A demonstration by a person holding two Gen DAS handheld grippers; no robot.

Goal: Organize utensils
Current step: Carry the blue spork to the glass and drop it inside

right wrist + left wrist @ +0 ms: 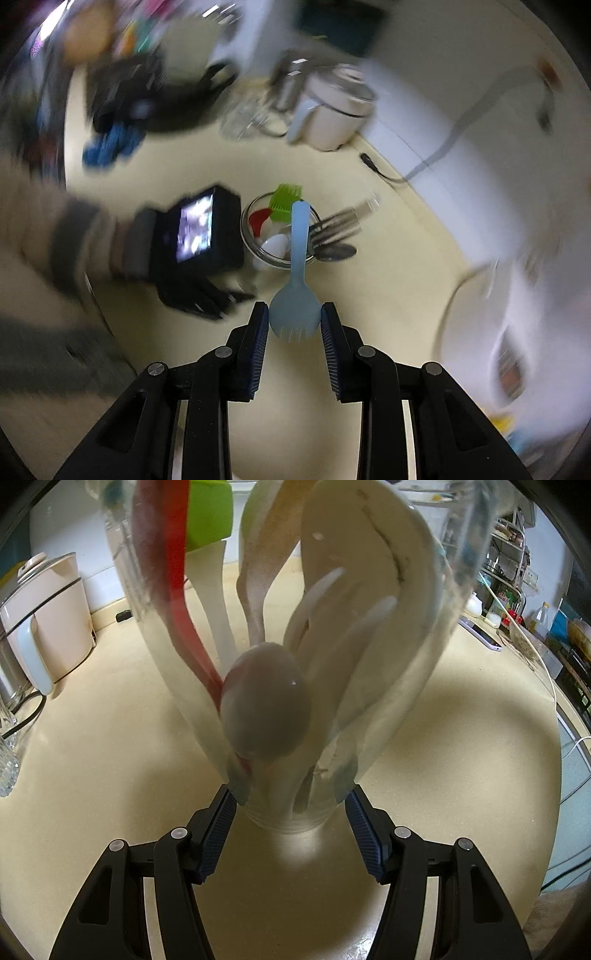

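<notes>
Blue spork [294, 291] — head clenched between the pads of the right claw [294, 325], handle pointing away toward 12 o'clock in the right wrist view, its tip overlapping the rim of the glass jar [248, 236]. The jar stands on the cream surface [388, 280] just beyond the claw; in it, a green brush [284, 197], a red-handled piece [258, 218] and white spoons. Metal forks and a spoon [334, 230] lie on the surface at the jar's 3 o'clock, not yet sorted.

Left claw [291, 812] grasps the jar's base, pads on both sides of the glass, steadying it.

Step in hand, by judgement: carrying the spork to the jar. The next move calls for bringing the handle tip over the mouth, lowering it handle-first between the utensils standing there, then letting go — the crowded mouth leaves little room.
</notes>
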